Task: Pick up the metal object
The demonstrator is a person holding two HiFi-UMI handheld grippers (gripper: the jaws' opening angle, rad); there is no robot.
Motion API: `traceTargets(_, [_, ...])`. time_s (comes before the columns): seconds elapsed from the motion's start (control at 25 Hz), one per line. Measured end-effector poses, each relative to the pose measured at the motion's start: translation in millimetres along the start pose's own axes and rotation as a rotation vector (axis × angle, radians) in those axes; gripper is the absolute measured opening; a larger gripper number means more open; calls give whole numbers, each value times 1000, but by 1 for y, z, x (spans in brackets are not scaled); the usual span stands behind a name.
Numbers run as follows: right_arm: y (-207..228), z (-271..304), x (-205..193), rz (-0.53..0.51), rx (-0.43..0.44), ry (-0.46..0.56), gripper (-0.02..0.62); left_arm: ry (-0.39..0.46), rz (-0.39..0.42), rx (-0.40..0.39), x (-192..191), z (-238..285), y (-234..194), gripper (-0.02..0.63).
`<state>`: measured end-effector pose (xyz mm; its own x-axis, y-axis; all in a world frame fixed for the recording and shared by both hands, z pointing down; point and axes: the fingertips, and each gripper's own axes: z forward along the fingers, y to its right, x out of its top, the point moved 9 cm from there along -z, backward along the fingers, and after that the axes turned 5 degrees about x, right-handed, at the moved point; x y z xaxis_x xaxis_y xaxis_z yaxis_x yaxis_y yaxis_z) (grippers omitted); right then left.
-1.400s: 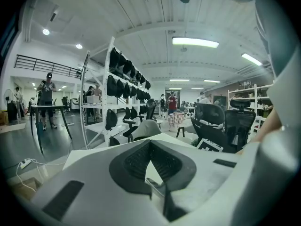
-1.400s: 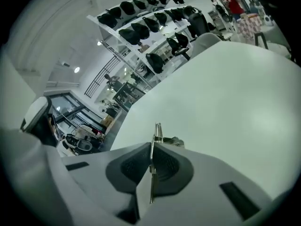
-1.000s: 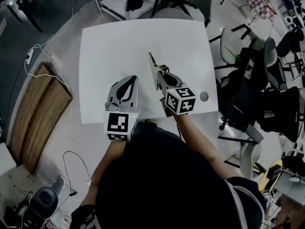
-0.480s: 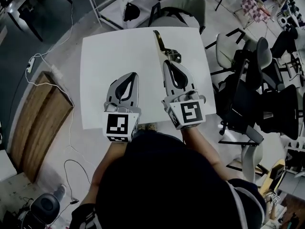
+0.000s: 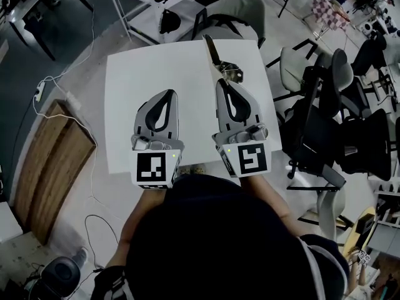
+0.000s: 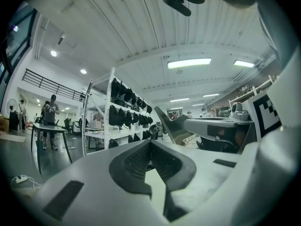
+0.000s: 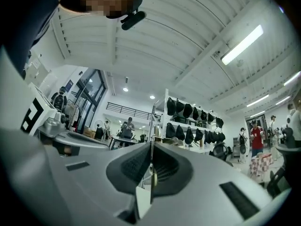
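Observation:
The metal object (image 5: 217, 56) is a thin flat bracket with a small fitting at its near end. It sticks forward out of my right gripper (image 5: 225, 84), which is shut on it and held above the white table (image 5: 131, 74). In the right gripper view the plate (image 7: 151, 172) stands edge-on, pinched between the dark pads of that gripper (image 7: 151, 147). My left gripper (image 5: 166, 95) hovers beside it to the left, shut with nothing in it. From the left gripper view its tips (image 6: 150, 143) meet, and the metal object (image 6: 168, 124) shows off to the right.
Grey and black office chairs (image 5: 325, 111) crowd the table's right side, and another chair (image 5: 240, 8) stands at its far edge. A wooden board (image 5: 53, 149) and cables lie on the floor at the left. Shelves with dark bags (image 7: 193, 121) stand ahead.
My right gripper has swung up from pointing down at the table and carried the metal object forward, clear of the tabletop. The left gripper has barely shifted.

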<state>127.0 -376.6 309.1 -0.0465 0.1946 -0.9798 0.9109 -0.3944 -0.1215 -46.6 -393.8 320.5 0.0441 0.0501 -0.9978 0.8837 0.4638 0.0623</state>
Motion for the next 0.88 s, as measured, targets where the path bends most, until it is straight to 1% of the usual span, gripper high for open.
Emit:
traceTargets(0.16, [2, 0, 6, -23, -20, 36, 29, 25, 6, 7, 6, 0, -2, 21])
traceTargets(0.32, [4, 2, 5, -30, -26, 23, 29, 3, 20, 6, 4, 0, -3, 21])
traceTargets(0.44, [3, 3, 3, -23, -26, 17, 29, 9, 10, 8, 5, 0, -5, 21])
traceTargets(0.56, [1, 4, 1, -16, -23, 12, 29, -8, 17, 7, 2, -2, -7, 21])
traceTargets(0.88, [-1, 6, 0, -4, -28, 2, 29, -8, 20, -1, 2, -2, -10, 21])
